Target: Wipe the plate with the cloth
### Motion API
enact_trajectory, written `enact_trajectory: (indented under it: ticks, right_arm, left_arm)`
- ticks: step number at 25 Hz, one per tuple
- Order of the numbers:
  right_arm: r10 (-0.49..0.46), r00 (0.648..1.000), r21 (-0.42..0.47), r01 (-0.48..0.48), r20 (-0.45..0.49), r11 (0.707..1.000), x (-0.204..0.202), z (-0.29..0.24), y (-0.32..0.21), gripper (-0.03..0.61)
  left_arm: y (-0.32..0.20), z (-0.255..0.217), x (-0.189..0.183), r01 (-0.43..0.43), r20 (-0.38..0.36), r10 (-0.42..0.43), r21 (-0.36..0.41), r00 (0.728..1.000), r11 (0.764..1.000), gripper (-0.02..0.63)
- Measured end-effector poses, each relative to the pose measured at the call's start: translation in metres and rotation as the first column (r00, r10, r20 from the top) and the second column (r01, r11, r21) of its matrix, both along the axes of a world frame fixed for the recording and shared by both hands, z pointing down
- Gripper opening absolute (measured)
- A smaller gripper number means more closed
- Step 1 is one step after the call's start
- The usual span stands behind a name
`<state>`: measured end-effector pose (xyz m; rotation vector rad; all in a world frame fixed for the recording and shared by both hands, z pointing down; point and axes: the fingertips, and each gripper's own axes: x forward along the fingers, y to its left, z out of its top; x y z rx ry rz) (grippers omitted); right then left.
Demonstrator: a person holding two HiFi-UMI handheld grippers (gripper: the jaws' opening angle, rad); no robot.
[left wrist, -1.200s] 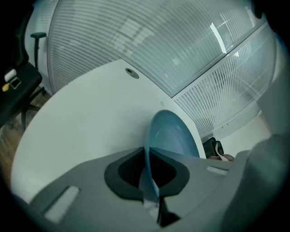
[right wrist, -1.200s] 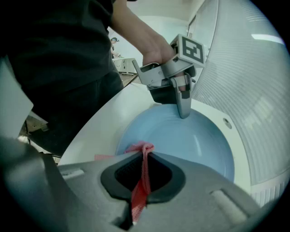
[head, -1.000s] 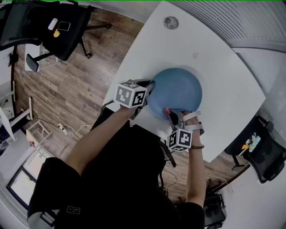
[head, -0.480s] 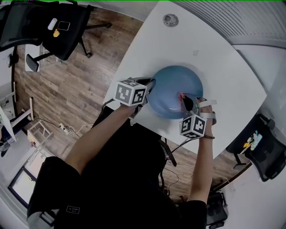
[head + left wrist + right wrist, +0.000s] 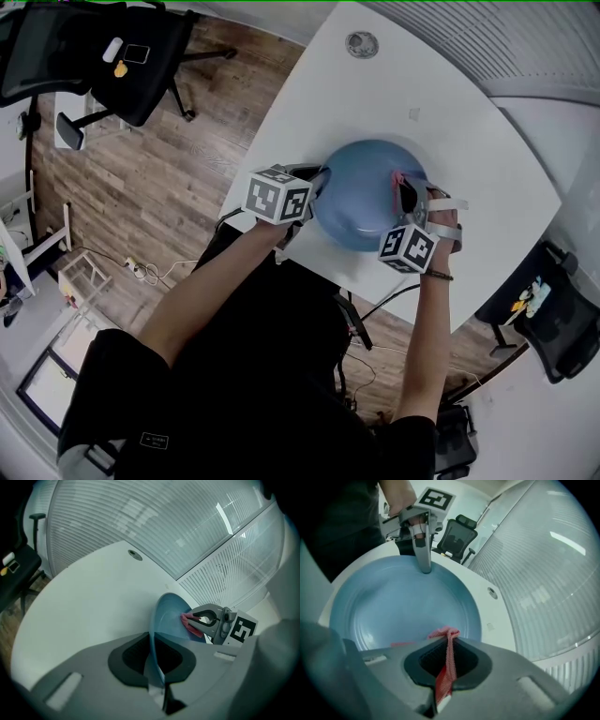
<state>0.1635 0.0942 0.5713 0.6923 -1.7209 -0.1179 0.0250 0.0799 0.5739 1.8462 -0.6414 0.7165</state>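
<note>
Holding centre frame, over white table (image 5: 375, 103): round blue plate (image 5: 361, 206), left rim clamped by left gripper (image 5: 317, 180); right gripper (image 5: 404, 192) pinching pink-red woven cloth (image 5: 447, 660) at plate's right side.

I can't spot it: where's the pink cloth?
The cloth is pinched in the right gripper, at the right side of the blue plate in the head view.

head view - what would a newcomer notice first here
The big blue plate stands out, near the person's edge of the white table. The left tongs clamp its left rim, and the right tongs hold a red cloth at its right side.
</note>
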Motion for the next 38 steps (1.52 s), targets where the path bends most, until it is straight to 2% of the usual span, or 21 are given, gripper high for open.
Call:
enact_trajectory:
  ticks: [6,12,19,30,38]
  right_arm:
    - [0.033,0.999,-0.025,-0.033,0.0,0.999,0.007,-0.001,0.007,0.011]
    - [0.043,0.999,-0.069,-0.044,-0.009,0.997,0.013,0.001,0.035,0.011]
    - [0.067,0.995,-0.136,-0.056,0.078,0.989,-0.003,0.003,0.074,0.011]
    - [-0.063,0.986,-0.254,0.101,0.154,0.962,-0.051,0.002,0.125,0.012]
    - [-0.138,0.984,-0.316,0.167,0.112,0.934,-0.038,0.002,0.134,0.011]
  left_arm:
    - [-0.001,-0.001,0.001,-0.001,-0.003,0.001,0.0,1.0,1.0,0.015]
    - [-0.001,-0.001,0.0,0.001,0.002,-0.001,0.006,1.0,1.0,0.014]
    - [0.002,0.0,-0.001,0.007,0.006,-0.007,0.007,1.0,1.0,0.014]
    - [0.002,0.0,-0.002,0.01,0.01,-0.01,0.013,1.0,1.0,0.014]
    - [0.004,0.0,0.0,-0.003,0.013,0.003,0.014,1.0,1.0,0.014]
